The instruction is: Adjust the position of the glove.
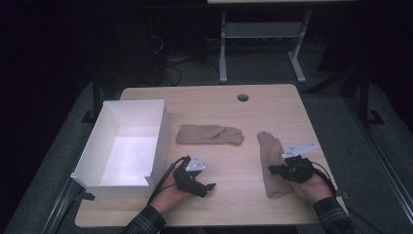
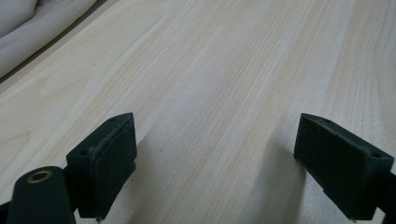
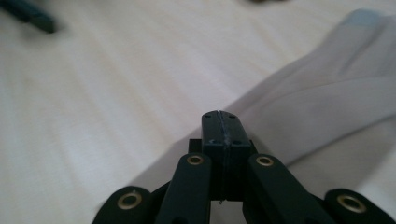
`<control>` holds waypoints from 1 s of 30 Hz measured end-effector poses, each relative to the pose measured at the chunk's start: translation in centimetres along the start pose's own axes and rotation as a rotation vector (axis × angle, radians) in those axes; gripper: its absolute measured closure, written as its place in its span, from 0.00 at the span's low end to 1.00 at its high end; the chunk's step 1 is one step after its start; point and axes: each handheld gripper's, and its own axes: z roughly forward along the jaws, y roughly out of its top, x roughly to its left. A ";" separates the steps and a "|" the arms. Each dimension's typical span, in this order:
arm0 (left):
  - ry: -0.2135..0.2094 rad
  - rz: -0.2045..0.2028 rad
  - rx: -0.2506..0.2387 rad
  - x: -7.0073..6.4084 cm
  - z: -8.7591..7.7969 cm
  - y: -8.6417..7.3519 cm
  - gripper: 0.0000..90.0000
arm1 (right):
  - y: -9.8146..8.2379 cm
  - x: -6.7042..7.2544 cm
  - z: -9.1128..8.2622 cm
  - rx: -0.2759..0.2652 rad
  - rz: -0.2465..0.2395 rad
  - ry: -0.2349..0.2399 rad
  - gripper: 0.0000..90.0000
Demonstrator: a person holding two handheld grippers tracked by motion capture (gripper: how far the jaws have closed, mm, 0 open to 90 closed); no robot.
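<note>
Noted near glove [image 1: 271,155] flat at bench [image 1: 234,204] right under clenched right tongs [image 1: 272,169], seemingly set to pinch its edge, second glove [image 1: 209,134] mid-bench, left tongs [image 1: 210,186] released over bare wood beside box [image 1: 92,146], likely the gloves' destination.

Light wooden table [image 1: 219,105] with a white box [image 1: 122,144] and two beige gloves [image 1: 209,134], well apart.
</note>
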 end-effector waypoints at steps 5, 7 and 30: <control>0.001 0.001 0.001 0.0 0.0 0.0 0.14 | 0.5 -2.0 0.2 -0.021 0.028 -0.043 1.00; 0.002 0.001 0.001 0.0 0.0 0.0 0.14 | 0.6 -2.6 0.6 -0.004 0.026 -0.062 1.00; 0.002 0.000 0.001 0.0 0.0 0.0 0.14 | 0.5 -2.4 2.2 0.035 0.045 -0.062 1.00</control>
